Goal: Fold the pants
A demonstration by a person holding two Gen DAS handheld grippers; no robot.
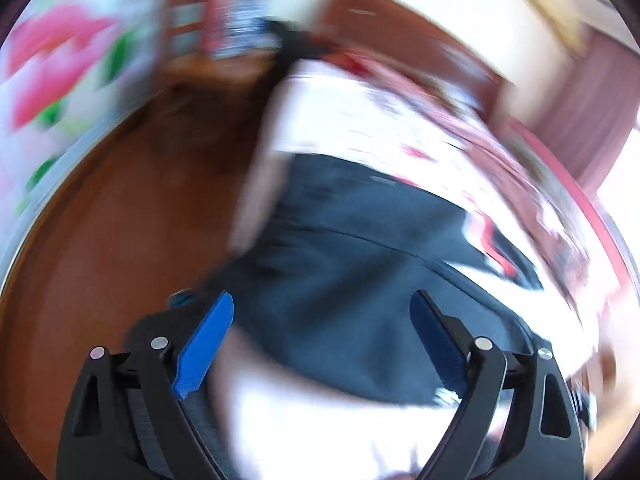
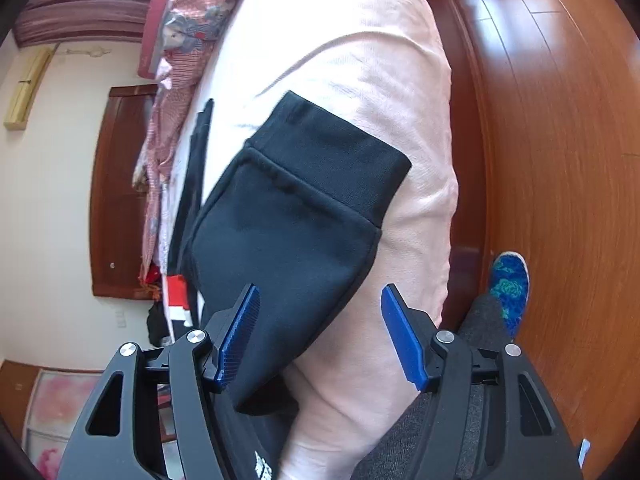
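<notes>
We find the black pants (image 2: 296, 216) lying on a bed covered by a pale pink sheet (image 2: 360, 40). In the right wrist view they appear folded over on themselves, with the ribbed waistband (image 2: 332, 152) at the far end and a gathered seam running across just below it. The near end of the fabric reaches down between the fingers of the right gripper (image 2: 320, 336).

The right gripper stands wide apart and holds nothing. Its left blue pad (image 2: 238, 340) lies over the black cloth; whether it touches we cannot tell. Its right blue pad (image 2: 402, 340) lies over the bare sheet, just beside the pants' edge.

The left wrist view is heavily blurred. We can still make out the left gripper (image 1: 322, 334) spread wide, nothing between its fingers, with the pants (image 1: 344, 260) as a dark mass ahead of and between them on the white-looking sheet. Fine detail of the fabric cannot be read there.

Beside the bed runs a polished wooden floor (image 2: 560, 140). A foot in a blue patterned slipper (image 2: 510, 288) stands on it near the bed's edge, with a grey trouser leg (image 2: 480, 320) above it. A heap of patterned pink bedding (image 2: 184, 52) lies along the far side of the bed, and a dark wooden door (image 2: 116, 192) shows in the wall beyond.
</notes>
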